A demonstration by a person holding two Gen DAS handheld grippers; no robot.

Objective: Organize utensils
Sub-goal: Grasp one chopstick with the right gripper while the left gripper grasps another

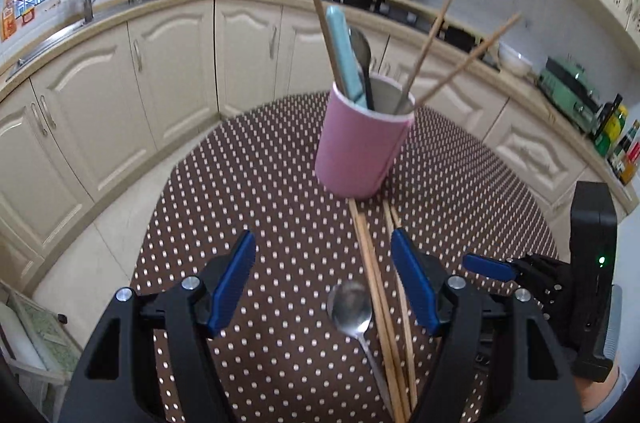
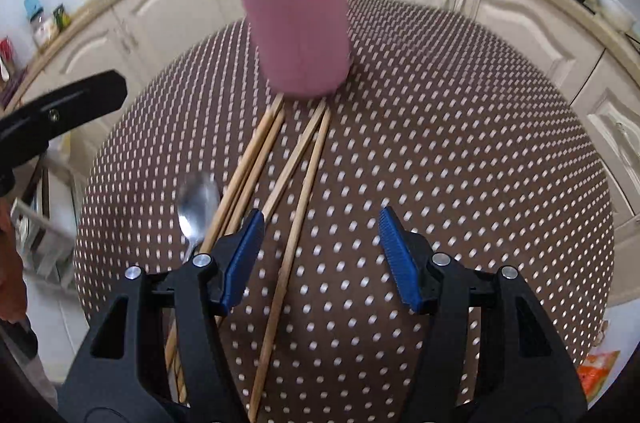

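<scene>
- My left tongs hang open over the bench, gripping nothing.
- My right tongs gape open too.
- Chopsticks and spoon lie lengthwise toward the pink cup.

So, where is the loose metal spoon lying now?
The spoon lies on the dotted table, bowl toward the pink cup, just left of the loose chopsticks in both wrist views.
</scene>
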